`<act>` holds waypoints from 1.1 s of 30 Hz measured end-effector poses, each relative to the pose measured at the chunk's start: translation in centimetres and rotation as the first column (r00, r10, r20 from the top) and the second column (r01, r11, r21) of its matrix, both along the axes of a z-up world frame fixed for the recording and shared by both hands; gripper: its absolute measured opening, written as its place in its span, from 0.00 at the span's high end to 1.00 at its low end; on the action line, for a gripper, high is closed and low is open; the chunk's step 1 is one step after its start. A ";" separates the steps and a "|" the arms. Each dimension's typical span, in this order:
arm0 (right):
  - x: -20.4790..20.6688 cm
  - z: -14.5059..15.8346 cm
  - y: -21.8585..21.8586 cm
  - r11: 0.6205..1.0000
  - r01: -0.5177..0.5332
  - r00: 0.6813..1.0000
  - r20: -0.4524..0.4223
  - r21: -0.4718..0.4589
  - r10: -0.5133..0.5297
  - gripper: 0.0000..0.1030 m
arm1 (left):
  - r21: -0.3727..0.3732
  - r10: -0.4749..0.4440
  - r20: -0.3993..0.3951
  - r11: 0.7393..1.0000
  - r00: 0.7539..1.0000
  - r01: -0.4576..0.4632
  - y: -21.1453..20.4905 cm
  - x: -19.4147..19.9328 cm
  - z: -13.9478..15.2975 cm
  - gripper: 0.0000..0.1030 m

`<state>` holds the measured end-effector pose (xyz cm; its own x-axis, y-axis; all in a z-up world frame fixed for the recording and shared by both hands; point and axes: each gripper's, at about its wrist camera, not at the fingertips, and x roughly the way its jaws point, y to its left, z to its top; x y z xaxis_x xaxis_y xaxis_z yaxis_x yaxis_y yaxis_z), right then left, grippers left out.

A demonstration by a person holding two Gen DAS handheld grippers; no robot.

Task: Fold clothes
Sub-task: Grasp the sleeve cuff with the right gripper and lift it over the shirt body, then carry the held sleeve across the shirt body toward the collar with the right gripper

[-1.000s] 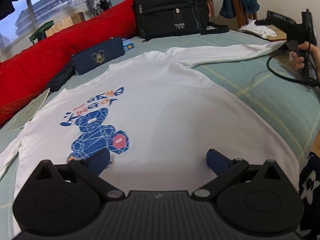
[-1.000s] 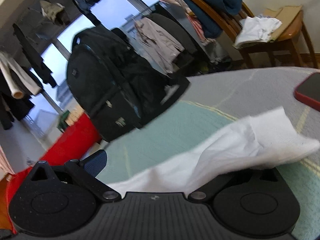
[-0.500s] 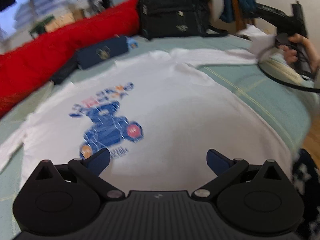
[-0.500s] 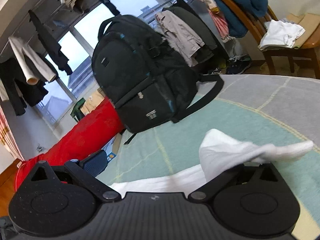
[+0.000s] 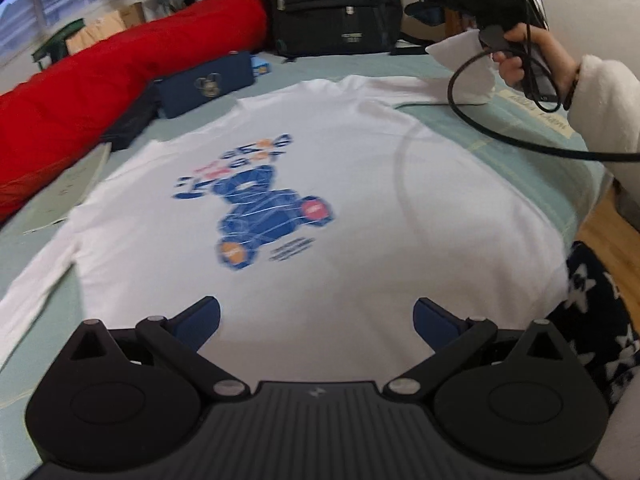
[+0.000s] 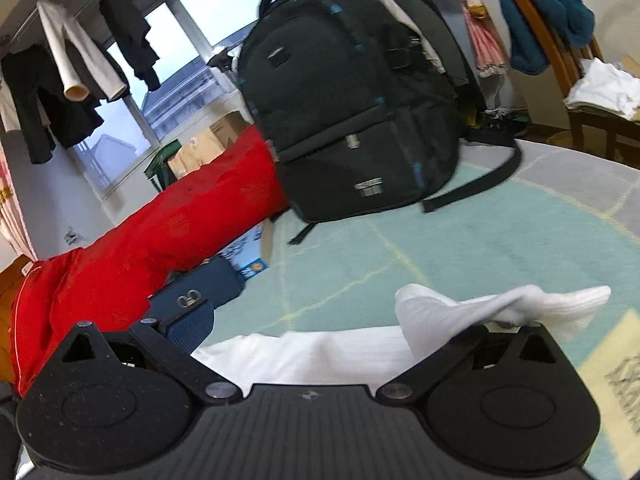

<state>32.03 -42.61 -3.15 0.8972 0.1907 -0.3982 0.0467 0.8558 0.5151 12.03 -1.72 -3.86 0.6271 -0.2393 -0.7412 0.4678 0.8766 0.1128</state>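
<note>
A white long-sleeved shirt (image 5: 360, 184) with a blue bear print (image 5: 264, 216) lies face up on the pale green bed. My left gripper (image 5: 316, 312) hovers open just above its hem, nothing between the fingers. In the left wrist view a person's hand (image 5: 532, 52) holds the right gripper at the far right, with the sleeve cuff (image 5: 464, 68) lifted off the bed. In the right wrist view my right gripper (image 6: 344, 320) has its jaws wide apart; the white sleeve end (image 6: 500, 308) hangs over the right finger and hides its pad. The other sleeve (image 5: 28, 292) trails off to the left.
A black backpack (image 6: 352, 120) stands at the head of the bed beside a long red cushion (image 5: 120, 76). A navy pouch (image 5: 208, 84) and a paper sheet (image 5: 64, 196) lie left of the shirt. A wooden chair (image 6: 592, 112) with clothes stands beyond the bed. The bed's right edge drops to a wooden floor (image 5: 604, 232).
The right gripper has lifted the sleeve end off the bed and carried it inward toward the shirt's shoulder. The left gripper has shifted along the hem and stays open.
</note>
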 end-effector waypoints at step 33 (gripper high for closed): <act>8.1 0.1 22.9 0.974 -0.224 0.974 -0.053 -0.025 0.222 0.00 | 0.010 0.040 -0.015 0.999 0.999 -0.040 3.7 -3.9 0.2 0.01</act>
<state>40.13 -19.73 -3.01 0.8126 0.3711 -0.4494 -0.1225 0.8627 0.4907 8.16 1.98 -3.64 0.6247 -0.2072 -0.7529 0.4341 0.8936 0.1143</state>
